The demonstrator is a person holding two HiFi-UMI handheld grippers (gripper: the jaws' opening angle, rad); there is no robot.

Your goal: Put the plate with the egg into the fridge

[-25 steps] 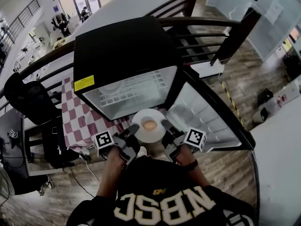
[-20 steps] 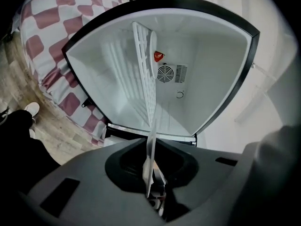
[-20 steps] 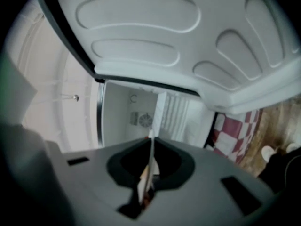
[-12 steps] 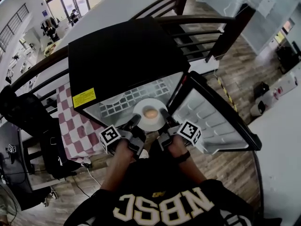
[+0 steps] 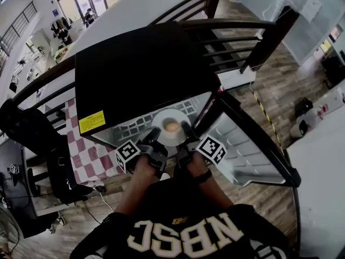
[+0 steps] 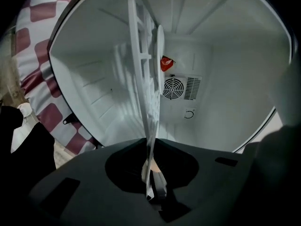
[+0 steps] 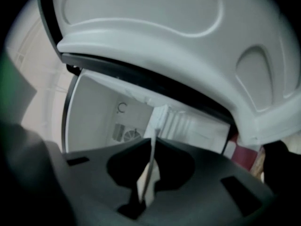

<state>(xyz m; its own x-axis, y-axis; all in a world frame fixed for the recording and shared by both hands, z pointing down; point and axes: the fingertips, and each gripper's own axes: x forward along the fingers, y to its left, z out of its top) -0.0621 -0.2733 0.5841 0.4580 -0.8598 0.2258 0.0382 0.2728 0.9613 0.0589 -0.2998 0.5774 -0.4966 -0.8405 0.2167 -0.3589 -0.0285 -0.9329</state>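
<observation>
1. White and glossy, judging by the plate (image 5: 170, 127): probably stiff, slick at the rim, and breakable if knocked against the fridge (image 5: 140, 69).
2. Carries a loose egg (image 5: 171, 127) at its centre, likely to roll or slide on any tilt, so best kept level.
3. Sits at the mouth of the open fridge, close beside the front of the white wire shelf (image 6: 139, 55), between the fridge body and the swung-out door (image 5: 242, 144). Cannot tell whether touching the shelf.
4. Left claw (image 5: 155, 140): jaws clamped on the plate's left rim, with the thin edge pinched between them in the left gripper view.
5. Right claw (image 5: 184, 138): jaws nearly together, clamped on the opposite rim, seen edge-on in the right gripper view.
6. Sound places to hold: two opposite rim points, sharing the weight and well clear of the egg. Only a thin pinch on a glazed edge, though, so prone to slip if either side twists or pulls away.
7. Looks light enough for two claws. More at risk from the rim striking the shelf bars or door liner on the way in.
</observation>
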